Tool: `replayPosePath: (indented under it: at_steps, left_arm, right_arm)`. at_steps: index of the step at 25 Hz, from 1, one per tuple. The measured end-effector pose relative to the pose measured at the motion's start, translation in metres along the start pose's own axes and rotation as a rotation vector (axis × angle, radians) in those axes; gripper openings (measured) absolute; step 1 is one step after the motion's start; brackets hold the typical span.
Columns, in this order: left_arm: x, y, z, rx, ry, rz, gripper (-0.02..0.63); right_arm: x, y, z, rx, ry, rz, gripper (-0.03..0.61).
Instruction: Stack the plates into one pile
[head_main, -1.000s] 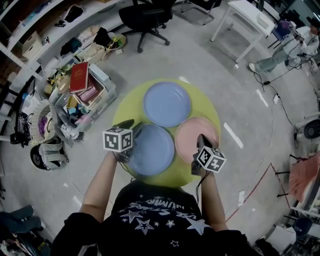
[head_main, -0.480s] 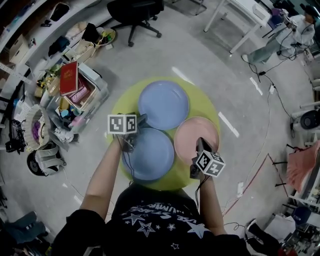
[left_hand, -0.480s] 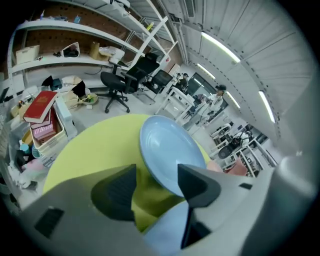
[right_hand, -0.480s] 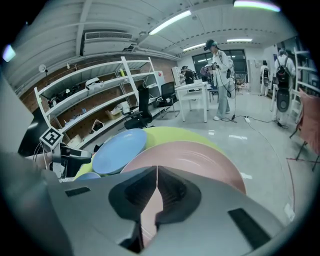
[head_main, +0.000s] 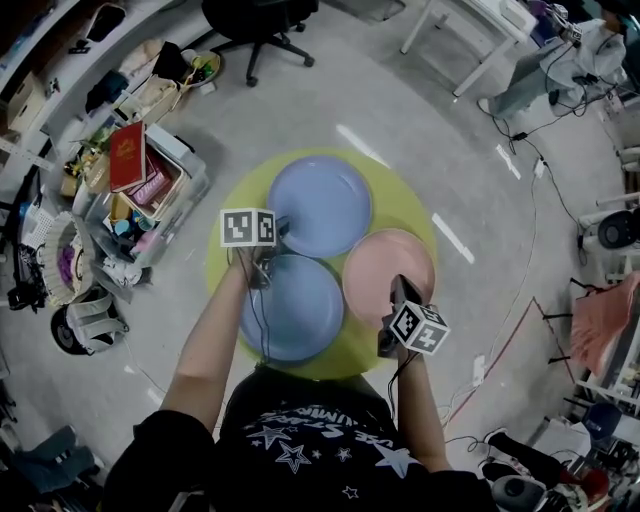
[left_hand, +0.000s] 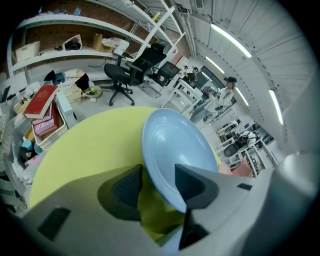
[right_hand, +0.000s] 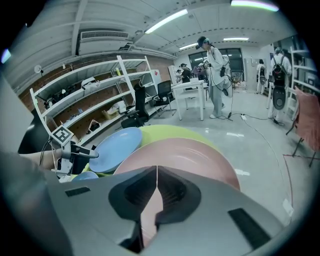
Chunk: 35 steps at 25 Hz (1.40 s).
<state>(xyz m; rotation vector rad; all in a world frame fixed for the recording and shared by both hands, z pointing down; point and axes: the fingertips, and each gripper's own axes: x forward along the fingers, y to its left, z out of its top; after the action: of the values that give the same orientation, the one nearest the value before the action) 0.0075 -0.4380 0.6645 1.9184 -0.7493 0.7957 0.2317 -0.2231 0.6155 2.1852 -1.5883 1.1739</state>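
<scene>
On the yellow table (head_main: 398, 202), the near blue plate (head_main: 292, 308) lay flat at the table's front edge. R gripper (right_hand: 156, 172) was clamped on the pink plate (right_hand: 195, 152) rim, table's right side. L gripper (left_hand: 159, 175) jaws were apart & closing, w/ the far blue plate (left_hand: 172, 142) rim between them, toward table's back.

Three plates lie on the table (head_main: 225, 270): the far plate (head_main: 320, 205) just behind the near plate (head_main: 295, 310), the right plate (head_main: 385, 275) beside both.
</scene>
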Motion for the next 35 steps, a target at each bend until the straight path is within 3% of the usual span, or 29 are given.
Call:
replayPosePath:
  at_steps: [5,11,19,27,35]
  left_arm:
    - [0.006,0.01,-0.002,0.005,0.013,0.077,0.092]
    - [0.001,0.01,0.002,-0.031,-0.034,0.098,0.076]
    - [-0.032,0.0,0.021,-0.17,-0.201,0.045,0.046]
    - [-0.064,-0.023,0.039,-0.078,-0.309,0.054,0.043]
    - [-0.124,-0.041,0.026,-0.188,-0.423,-0.027,0.041]
  right_arm:
    - [-0.001,-0.006,0.0,0.008,-0.003,-0.002,0.015]
    - [-0.004,-0.011,-0.002,0.024,-0.005,-0.002,0.016]
    - [-0.011,-0.012,0.001,0.025,-0.024,0.014,0.015]
    - [-0.02,-0.013,0.009,0.021,-0.058,0.047,0.016]
    - [-0.029,-0.009,0.009,0.015,-0.075,0.096,0.015]
